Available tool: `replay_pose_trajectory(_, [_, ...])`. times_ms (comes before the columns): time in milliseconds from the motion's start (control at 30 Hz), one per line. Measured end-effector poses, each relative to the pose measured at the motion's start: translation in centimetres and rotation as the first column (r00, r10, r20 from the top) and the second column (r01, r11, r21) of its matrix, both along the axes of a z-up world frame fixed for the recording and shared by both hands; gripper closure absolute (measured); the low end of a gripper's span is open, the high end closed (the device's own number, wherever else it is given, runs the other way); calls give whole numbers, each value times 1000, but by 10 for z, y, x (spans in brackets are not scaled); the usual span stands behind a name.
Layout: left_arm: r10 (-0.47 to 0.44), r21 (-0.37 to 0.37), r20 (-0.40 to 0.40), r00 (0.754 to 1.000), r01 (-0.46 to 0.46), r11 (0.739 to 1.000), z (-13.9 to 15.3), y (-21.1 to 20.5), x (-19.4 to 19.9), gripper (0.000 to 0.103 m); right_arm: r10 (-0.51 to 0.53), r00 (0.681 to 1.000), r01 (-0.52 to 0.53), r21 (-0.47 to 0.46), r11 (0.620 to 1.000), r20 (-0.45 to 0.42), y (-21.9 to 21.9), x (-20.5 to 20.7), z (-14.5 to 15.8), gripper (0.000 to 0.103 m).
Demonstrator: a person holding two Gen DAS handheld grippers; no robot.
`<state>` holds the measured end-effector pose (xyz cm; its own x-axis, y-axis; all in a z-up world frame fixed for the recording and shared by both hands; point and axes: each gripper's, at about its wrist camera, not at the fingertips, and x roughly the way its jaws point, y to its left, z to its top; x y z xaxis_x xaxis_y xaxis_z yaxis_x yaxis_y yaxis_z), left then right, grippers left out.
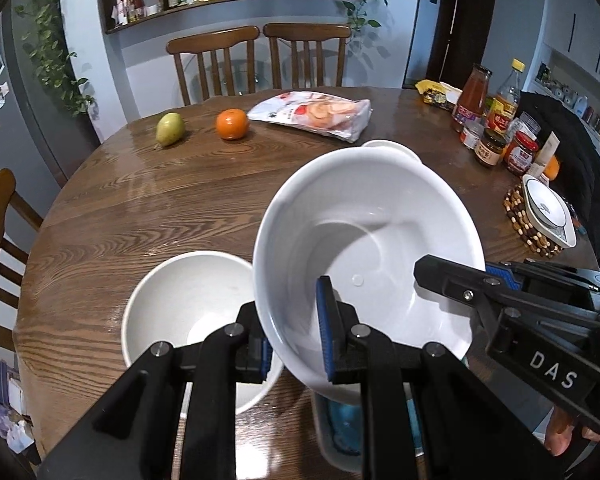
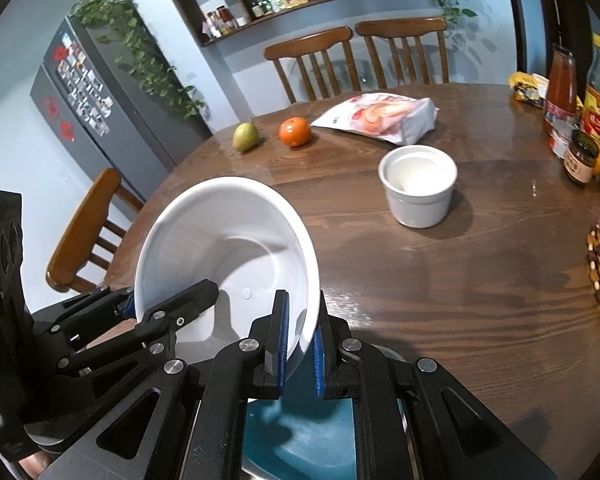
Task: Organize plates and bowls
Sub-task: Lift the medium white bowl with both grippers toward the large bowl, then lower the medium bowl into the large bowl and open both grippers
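A large white bowl (image 1: 372,216) (image 2: 224,240) is held tilted above the round wooden table (image 1: 148,200), gripped on its rim from both sides. My left gripper (image 1: 296,344) is shut on its near-left rim; it shows in the right wrist view (image 2: 172,312). My right gripper (image 2: 300,340) is shut on its right rim; it shows in the left wrist view (image 1: 456,280). A second white bowl (image 1: 188,304) sits on the table below left. A small white cup-like bowl (image 2: 418,184) stands upright farther back. A teal dish (image 2: 300,432) lies under the held bowl.
A pear (image 1: 170,129), an orange (image 1: 231,124) and a snack bag (image 1: 312,114) lie at the far side. Bottles and jars (image 1: 496,120) crowd the right edge, next to a square dish (image 1: 548,210) on a beaded mat. Chairs (image 1: 216,64) stand around.
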<state>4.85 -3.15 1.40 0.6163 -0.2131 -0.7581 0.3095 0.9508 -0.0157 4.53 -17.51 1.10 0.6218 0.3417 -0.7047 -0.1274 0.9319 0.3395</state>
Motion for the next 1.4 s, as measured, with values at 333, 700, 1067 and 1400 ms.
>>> replay_pose_trajectory(333, [53,-9,1,999,-53,999,0,33,2,86,51,999,-51,-19,998,1,35,7,3,92])
replay_pose_trajectory(700, [129,-10,-30,991,-130,992,-10,67,8,87,132,991,-133,-26,991,-33,71,23,-6,92])
replay_pose_trajectory(1067, [162,-5,-86,983,-163,987,-29,85,15,87,167,982,-171,-43,984,-86,95,35,-22,92])
replay_pose_trajectory(1400, [168,7,-153,974,-169,986,-51,91,26,85,169,975,-178,-57,982,-147,103,44,-41,92])
